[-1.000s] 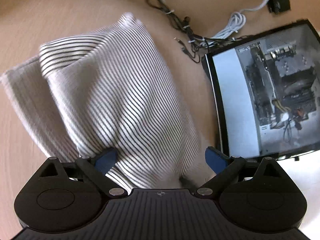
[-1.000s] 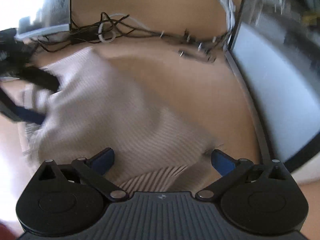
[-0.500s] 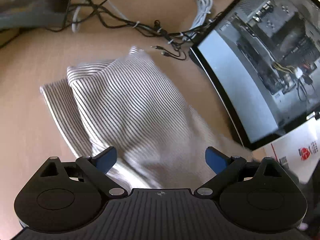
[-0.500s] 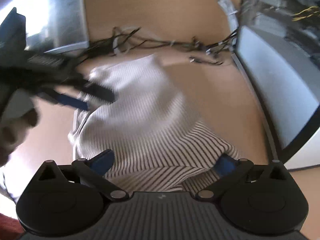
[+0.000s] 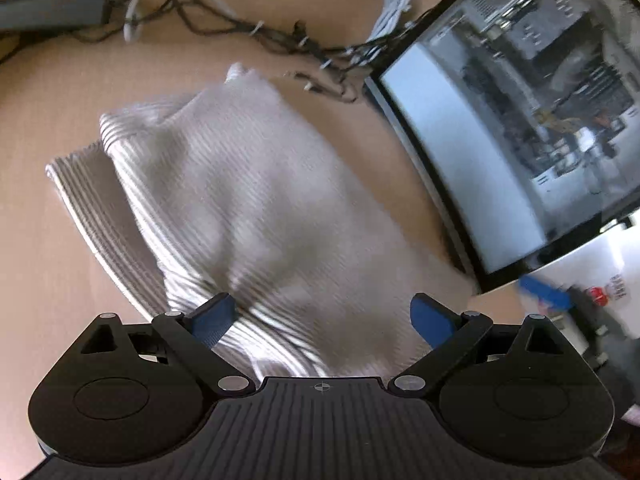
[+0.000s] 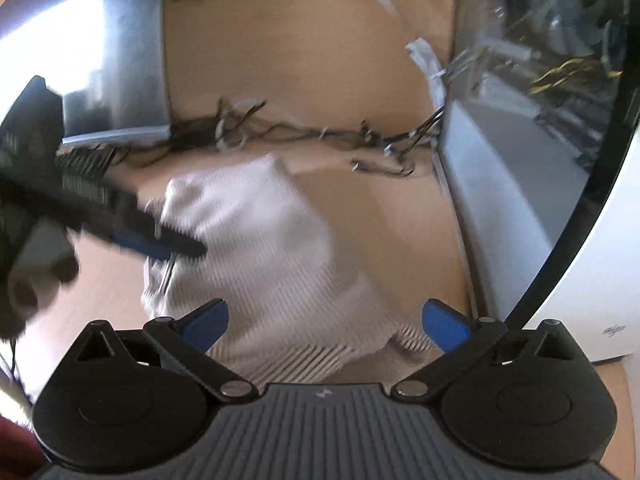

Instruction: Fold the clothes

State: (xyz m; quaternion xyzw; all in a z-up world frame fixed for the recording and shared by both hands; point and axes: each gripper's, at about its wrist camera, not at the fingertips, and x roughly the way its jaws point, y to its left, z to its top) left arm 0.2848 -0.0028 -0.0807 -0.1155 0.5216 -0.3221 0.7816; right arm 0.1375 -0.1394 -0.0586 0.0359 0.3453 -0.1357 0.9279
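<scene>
The table point(image 5: 36, 264) carries all items. A glass-sided computer case point(image 5: 520, 128) stands along its right edge, clear of the working area. The striped garment point(image 5: 248, 208) lies folded on the table, upper layer offset from the lower so one striped edge shows at left. Cables point(image 5: 248, 28) lie behind it. Left claw point(image 5: 322, 316) and right claw point(image 6: 326, 322) are spread wide above the garment, gripping nothing, apparently placed for the next fold.

No text, label or number is legible anywhere.
</scene>
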